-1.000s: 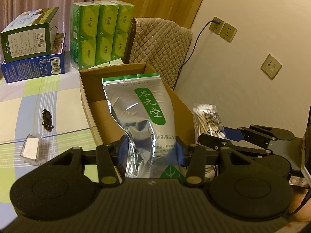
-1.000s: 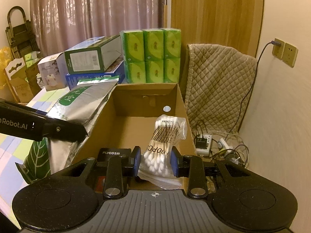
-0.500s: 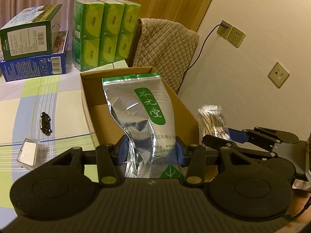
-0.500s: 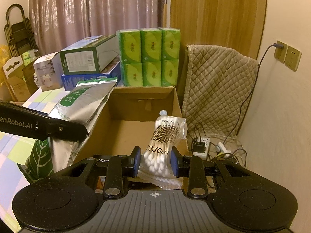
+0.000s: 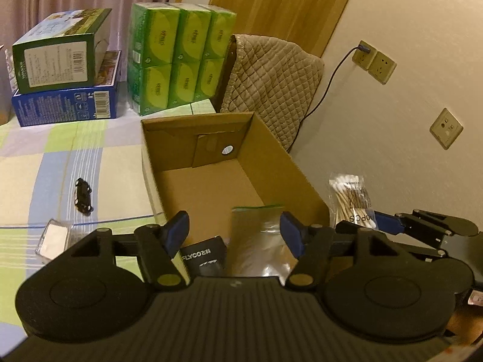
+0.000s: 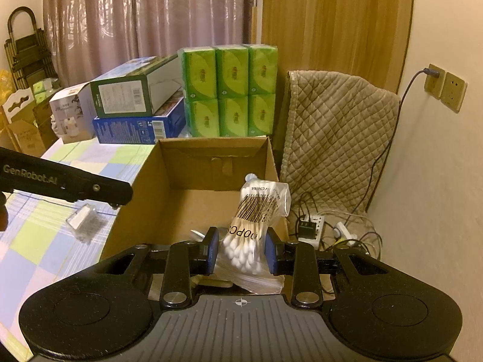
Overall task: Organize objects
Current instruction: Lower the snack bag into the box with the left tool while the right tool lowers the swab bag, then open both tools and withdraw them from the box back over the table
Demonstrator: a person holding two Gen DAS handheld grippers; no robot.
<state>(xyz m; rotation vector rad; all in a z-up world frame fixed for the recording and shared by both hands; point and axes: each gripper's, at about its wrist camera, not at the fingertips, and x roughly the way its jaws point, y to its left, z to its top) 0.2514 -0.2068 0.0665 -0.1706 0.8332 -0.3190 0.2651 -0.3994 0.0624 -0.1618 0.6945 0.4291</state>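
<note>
Swab bag (image 6: 256,226) clamped in right tool (image 6: 240,252), hanging at the cardboard box's (image 5: 271,154) near-right corner.
Bag's long axis runs away from the tool, printed end tilted toward the box's far wall; most of it sits over the right rim, so my guess is the drop needs a shift leftward, over the box floor. Left tool (image 5: 234,235) gapes wide, gripping nothing, above the silver pouch (image 5: 256,250) lying at the box's near end beside a black packet (image 5: 203,256).
</note>
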